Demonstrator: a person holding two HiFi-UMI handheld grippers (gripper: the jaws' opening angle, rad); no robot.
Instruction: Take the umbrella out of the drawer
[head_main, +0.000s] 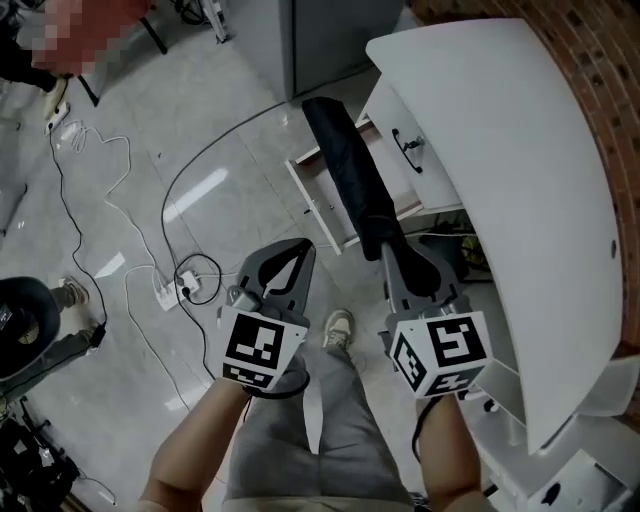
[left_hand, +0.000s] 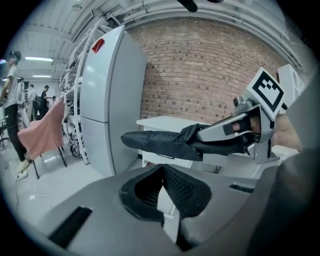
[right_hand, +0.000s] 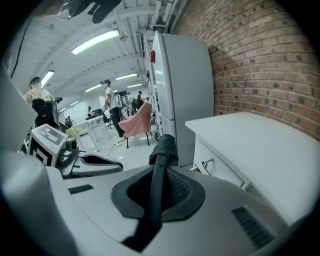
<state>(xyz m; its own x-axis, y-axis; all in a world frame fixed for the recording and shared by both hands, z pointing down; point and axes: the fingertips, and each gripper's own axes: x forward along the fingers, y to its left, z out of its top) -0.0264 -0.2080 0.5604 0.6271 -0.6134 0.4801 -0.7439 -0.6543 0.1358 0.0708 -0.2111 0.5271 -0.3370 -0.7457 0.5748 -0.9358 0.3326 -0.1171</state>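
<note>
The umbrella (head_main: 350, 170), black and folded, is out of the drawer (head_main: 312, 203) and held in the air. The right gripper (head_main: 402, 258) has its jaws pressed together on one end of it. In the right gripper view the dark shaft (right_hand: 156, 192) runs straight out between the pads. From that grip its long axis points away from the person, across the open drawer, and its far end lies past the drawer's back edge, near the front corner of the white cabinet (head_main: 500, 150). In the left gripper view the umbrella (left_hand: 160, 142) lies almost level at about the height of the cabinet's top, so it looks fully clear of the drawer's walls.

The left gripper (head_main: 296, 252) hangs just beside the right one, on its left. Its pads are together with nothing between them, and it does not touch the umbrella. It is close to the held end and well away from the far tip.

The drawer stands pulled out from the cabinet's lower front, and above it is a shut drawer with a dark handle (head_main: 408, 145). Cables and a power strip (head_main: 180, 290) lie on the pale floor to the left.

The removal looks essentially complete. Since the free length sticks out forward over the drawer, any further carrying would do best to draw it back along that axis.
</note>
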